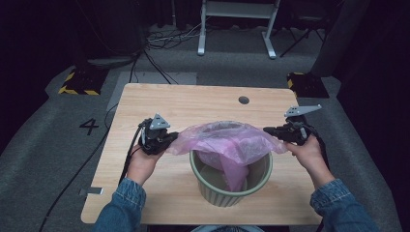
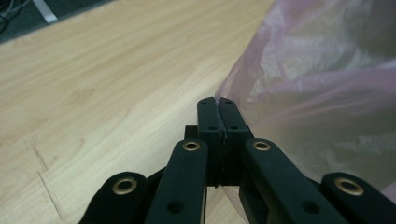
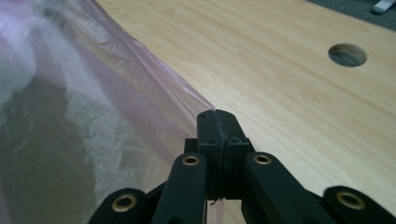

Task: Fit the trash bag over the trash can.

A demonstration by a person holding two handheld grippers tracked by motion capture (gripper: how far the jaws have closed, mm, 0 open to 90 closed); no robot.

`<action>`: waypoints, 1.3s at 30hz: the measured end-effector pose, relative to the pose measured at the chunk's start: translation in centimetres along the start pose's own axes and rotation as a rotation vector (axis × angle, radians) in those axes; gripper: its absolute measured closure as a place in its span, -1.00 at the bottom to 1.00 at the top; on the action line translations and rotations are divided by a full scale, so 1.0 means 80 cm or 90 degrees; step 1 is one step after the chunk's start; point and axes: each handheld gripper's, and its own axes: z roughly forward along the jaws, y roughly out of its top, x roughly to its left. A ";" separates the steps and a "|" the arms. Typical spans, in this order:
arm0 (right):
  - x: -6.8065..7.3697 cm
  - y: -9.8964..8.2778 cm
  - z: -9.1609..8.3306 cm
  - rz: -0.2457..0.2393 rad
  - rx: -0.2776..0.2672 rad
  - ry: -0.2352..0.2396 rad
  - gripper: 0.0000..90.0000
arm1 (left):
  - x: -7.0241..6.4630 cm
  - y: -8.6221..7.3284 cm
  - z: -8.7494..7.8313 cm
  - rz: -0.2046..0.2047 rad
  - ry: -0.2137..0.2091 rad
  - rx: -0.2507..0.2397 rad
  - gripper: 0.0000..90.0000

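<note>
We take the green ribbed bin (image 1: 231, 186) as our landmark; it stands upright on the wooden counter (image 1: 203, 104), near the counter's front edge and about midway across.

To the left of the bin, our left tongs (image 1: 171, 138) sit just above the counter, held in the left hand (image 1: 143, 163), with a black cable (image 1: 87, 162) trailing off the counter's left edge. In the left gripper view the two black jaws are pressed together, and the left tongs (image 2: 218, 105) pinch the edge of the pink plastic bag (image 2: 322, 93), whose thin film runs right into the seam between the jaws.

Over the bin, the pink plastic bag (image 1: 225, 140) is stretched sideways between both tongs, its mouth held open above the rim. A fold of it hangs down inside the bin, against the inner wall. The film is wrinkled and half see-through.

To the right of the bin, our right tongs (image 1: 267, 130) point inward toward the bag, held in the right hand (image 1: 307, 152). In the right gripper view the right tongs (image 3: 218, 116) are likewise pressed together on the bag's (image 3: 70, 121) edge, which ends at the jaw tips.

Behind the bin, toward the far right of the counter, lies a round cable hole (image 1: 243, 100). Both denim sleeves (image 1: 121, 205) enter in front of the bin.
</note>
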 end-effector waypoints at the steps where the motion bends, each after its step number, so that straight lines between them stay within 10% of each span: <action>1: 0.000 -0.005 0.000 0.003 0.002 0.006 0.99 | -0.001 -0.004 0.001 -0.001 -0.004 0.003 0.99; 13: 0.015 -0.054 0.007 0.007 0.012 0.046 0.99 | -0.009 -0.045 0.007 -0.005 -0.042 0.003 0.99; 15: 0.015 -0.056 0.007 0.006 0.011 0.038 0.78 | -0.008 -0.047 0.002 -0.018 -0.022 -0.016 0.71; 25: 0.007 -0.038 -0.067 -0.034 -0.125 -0.055 0.26 | -0.002 -0.039 -0.053 -0.016 0.016 -0.118 0.10; 30: 0.007 -0.028 -0.101 -0.032 -0.171 -0.039 0.18 | -0.001 -0.033 -0.080 -0.021 -0.014 -0.166 0.03; 35: 0.026 -0.027 -0.117 -0.066 -0.182 0.017 0.03 | -0.021 -0.026 -0.089 0.031 -0.054 -0.186 -0.10; 39: 0.042 -0.030 -0.120 -0.102 -0.152 0.042 -0.05 | -0.029 -0.019 -0.084 0.058 -0.029 -0.177 -0.12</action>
